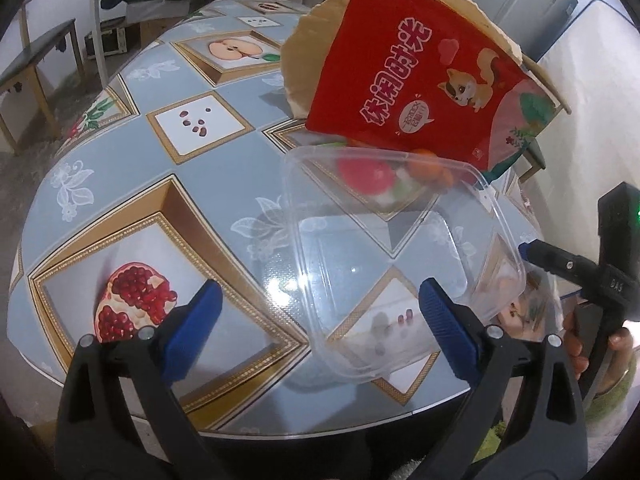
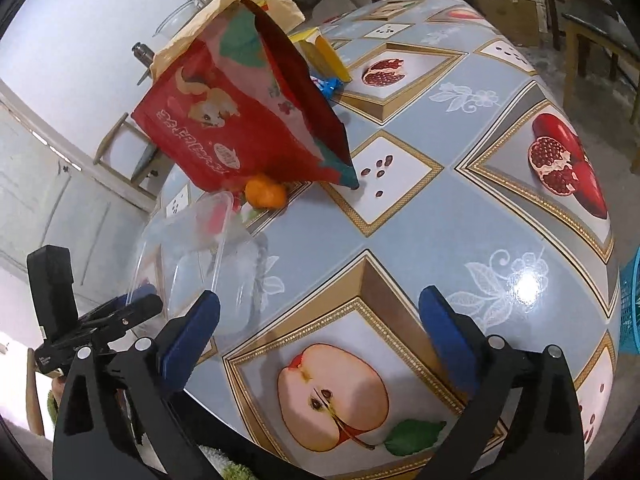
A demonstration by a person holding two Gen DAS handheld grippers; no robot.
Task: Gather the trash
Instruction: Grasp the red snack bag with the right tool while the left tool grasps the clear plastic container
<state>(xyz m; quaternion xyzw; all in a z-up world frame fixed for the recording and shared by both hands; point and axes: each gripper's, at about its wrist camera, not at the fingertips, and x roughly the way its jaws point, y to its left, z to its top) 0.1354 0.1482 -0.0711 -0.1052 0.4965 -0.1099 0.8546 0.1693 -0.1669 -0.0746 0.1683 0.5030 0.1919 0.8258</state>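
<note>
A clear plastic container [image 1: 384, 264] rests on the fruit-print table [image 1: 224, 184], empty as far as I can see. My left gripper [image 1: 320, 320] is open, and its right finger [image 1: 448, 332] overlaps the container's near corner without squeezing it. A red snack bag [image 1: 424, 80] leans on a brown paper bag [image 1: 304, 56] behind, with an orange fruit [image 1: 432, 168] at its foot. In the right wrist view my right gripper [image 2: 320, 328] is open over a printed apple with nothing between its fingers. There the container [image 2: 200, 248] is just left of it, below the red bag [image 2: 240, 120] and the orange fruit [image 2: 264, 196].
A yellow box [image 2: 324, 56] and a blue wrapper [image 2: 330, 86] lie behind the red bag. A blue basket [image 2: 630, 300] shows past the table's right edge. Wooden benches [image 1: 36, 64] and clutter stand beyond the table.
</note>
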